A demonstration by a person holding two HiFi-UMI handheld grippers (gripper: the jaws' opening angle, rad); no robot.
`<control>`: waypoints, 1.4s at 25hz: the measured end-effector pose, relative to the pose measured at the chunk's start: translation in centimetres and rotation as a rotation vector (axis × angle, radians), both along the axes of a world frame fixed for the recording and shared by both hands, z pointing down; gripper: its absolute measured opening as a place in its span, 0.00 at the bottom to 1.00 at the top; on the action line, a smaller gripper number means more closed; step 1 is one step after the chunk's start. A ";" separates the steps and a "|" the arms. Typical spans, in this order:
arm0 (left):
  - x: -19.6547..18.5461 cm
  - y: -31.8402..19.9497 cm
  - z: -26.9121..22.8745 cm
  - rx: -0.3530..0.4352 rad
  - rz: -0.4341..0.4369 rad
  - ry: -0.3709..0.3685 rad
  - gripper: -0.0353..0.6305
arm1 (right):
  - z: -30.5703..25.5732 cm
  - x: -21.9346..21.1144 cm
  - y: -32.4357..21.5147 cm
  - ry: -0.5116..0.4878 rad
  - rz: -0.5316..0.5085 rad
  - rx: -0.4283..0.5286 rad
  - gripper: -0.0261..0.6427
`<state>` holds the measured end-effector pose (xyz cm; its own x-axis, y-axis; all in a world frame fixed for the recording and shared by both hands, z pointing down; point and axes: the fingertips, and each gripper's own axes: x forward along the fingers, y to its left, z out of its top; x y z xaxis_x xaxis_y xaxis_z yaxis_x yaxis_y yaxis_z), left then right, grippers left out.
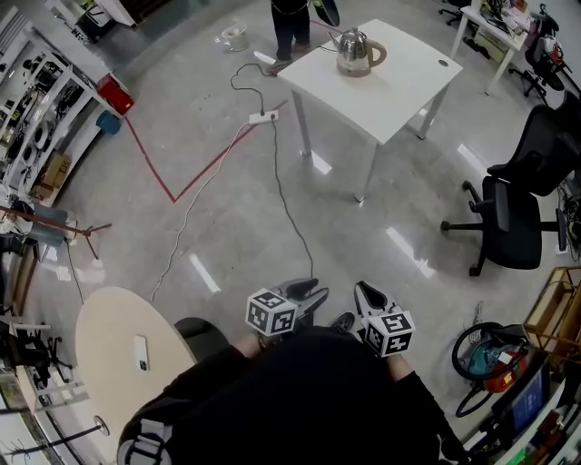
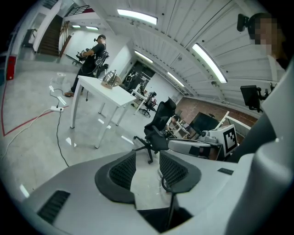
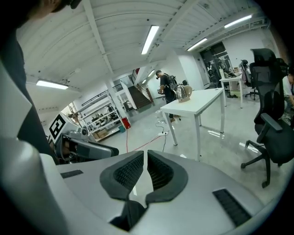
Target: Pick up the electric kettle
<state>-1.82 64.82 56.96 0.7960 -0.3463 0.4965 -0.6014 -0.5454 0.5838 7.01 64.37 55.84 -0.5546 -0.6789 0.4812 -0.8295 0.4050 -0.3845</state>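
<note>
Lying between the far kettle (image 1: pixel 357 52) and the empty left gripper (image 1: pixel 304 292), parted, and right gripper (image 1: pixel 368 298), clenched, the cord (image 1: pixel 289 213) may be tripped over.

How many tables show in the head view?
3: a white table bearing the electric kettle at top centre, a white desk at top right, a round table at lower left. More may be hidden.

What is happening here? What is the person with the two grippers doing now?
A person holds a gripper in each hand, close to the body. The left gripper is open and empty; the right gripper is shut on nothing. The electric kettle stands untouched on the white table across the floor. A second person stands at its far side.
</note>
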 end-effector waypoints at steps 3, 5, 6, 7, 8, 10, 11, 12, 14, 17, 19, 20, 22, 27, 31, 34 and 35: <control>-1.0 -0.6 -0.2 0.009 -0.011 0.008 0.32 | -0.1 -1.0 -0.7 0.006 -0.010 0.002 0.09; -1.9 -1.9 -0.4 0.016 -0.018 0.020 0.32 | -0.4 -1.7 -1.9 0.016 -0.005 0.009 0.09; -2.5 -2.6 -0.6 0.020 -0.022 0.028 0.32 | -0.7 -2.1 -2.7 0.022 0.001 0.017 0.09; -3.2 -3.4 -0.8 0.024 -0.028 0.037 0.32 | -1.2 -2.7 -3.6 0.028 0.009 0.027 0.09; -4.0 -4.2 -1.1 0.027 -0.036 0.046 0.32 | -1.8 -3.4 -4.5 0.034 0.018 0.037 0.09; -5.7 -6.1 -1.6 0.032 -0.057 0.069 0.32 | -2.5 -4.9 -6.1 0.047 0.022 0.048 0.09; -6.7 -7.1 -1.8 0.034 -0.068 0.081 0.32 | -2.6 -5.7 -6.8 0.056 0.018 0.049 0.09; -7.6 -8.0 -1.9 0.034 -0.079 0.093 0.32 | -2.6 -6.6 -7.6 0.067 0.013 0.049 0.09; -9.4 -9.7 -1.9 0.022 -0.093 0.120 0.32 | -2.7 -8.5 -8.9 0.100 0.001 0.052 0.09; -12.2 -11.5 -1.5 -0.015 -0.107 0.168 0.31 | -2.0 -11.7 -10.0 0.157 -0.040 0.040 0.09; -14.0 -12.8 -1.3 -0.031 -0.118 0.190 0.31 | -1.9 -13.6 -11.0 0.182 -0.055 0.035 0.09; -14.9 -13.4 -1.0 -0.035 -0.121 0.194 0.31 | -1.8 -14.4 -11.5 0.192 -0.057 0.030 0.09; -16.2 -14.2 -0.2 -0.038 -0.115 0.185 0.31 | -1.3 -15.6 -12.1 0.210 -0.057 0.013 0.09; -16.8 -15.1 0.8 -0.020 -0.057 0.154 0.31 | -0.7 -16.7 -13.3 0.240 -0.056 -0.024 0.09; -16.0 -15.8 1.5 -0.034 -0.038 0.148 0.31 | 0.0 -16.6 -14.2 0.241 -0.063 -0.040 0.09; -15.6 -16.5 2.1 -0.041 -0.039 0.130 0.31 | 0.4 -16.1 -15.5 0.226 -0.065 -0.042 0.09; -15.5 -17.1 2.3 -0.036 -0.044 0.121 0.31 | 0.6 -16.0 -16.4 0.220 -0.072 -0.036 0.09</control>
<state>-17.34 47.71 59.22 0.8354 -0.3655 0.4104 -0.5480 -0.4978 0.6722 -8.99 48.02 56.39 -0.4800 -0.6219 0.6188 -0.8645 0.4551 -0.2133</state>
